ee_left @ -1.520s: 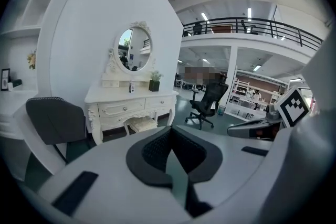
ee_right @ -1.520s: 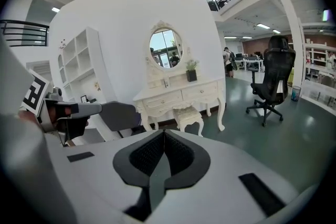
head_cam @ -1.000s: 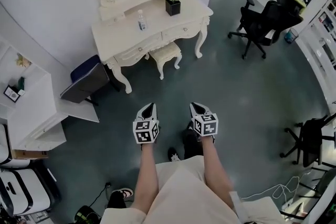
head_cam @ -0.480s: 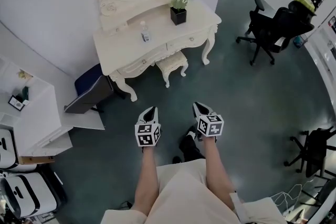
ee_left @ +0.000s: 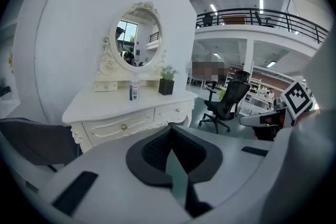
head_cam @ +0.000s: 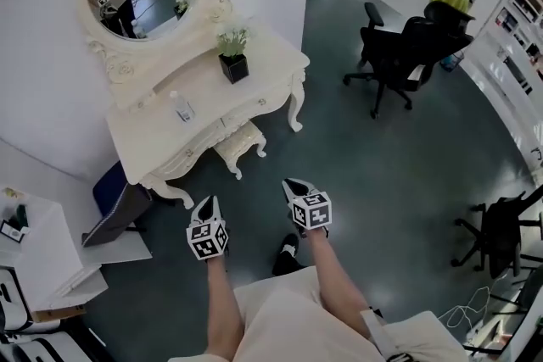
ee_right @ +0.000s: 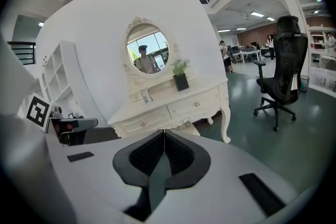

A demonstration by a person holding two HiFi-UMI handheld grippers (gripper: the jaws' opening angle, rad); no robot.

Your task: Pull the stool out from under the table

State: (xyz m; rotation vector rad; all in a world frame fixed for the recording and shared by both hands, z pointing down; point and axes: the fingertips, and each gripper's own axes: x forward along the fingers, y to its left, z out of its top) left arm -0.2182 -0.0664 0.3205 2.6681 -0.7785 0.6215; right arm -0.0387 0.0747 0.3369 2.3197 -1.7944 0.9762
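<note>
Head view: left gripper and right gripper, fingers clenched empty, hover apart from tucked-in stool.

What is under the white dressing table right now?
A cream stool stands tucked under the dressing table, its front edge and two legs showing. The tabletop covers the rest of it.

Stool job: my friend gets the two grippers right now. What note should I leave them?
Left gripper: shut, empty, held short of the cream dressing table.
Right gripper: shut, empty too.
Cream carved stool: tucked under that table, untouched.
Done: nothing yet.
Left: step closer, open a gripper, grip the stool, pull it out.
</note>
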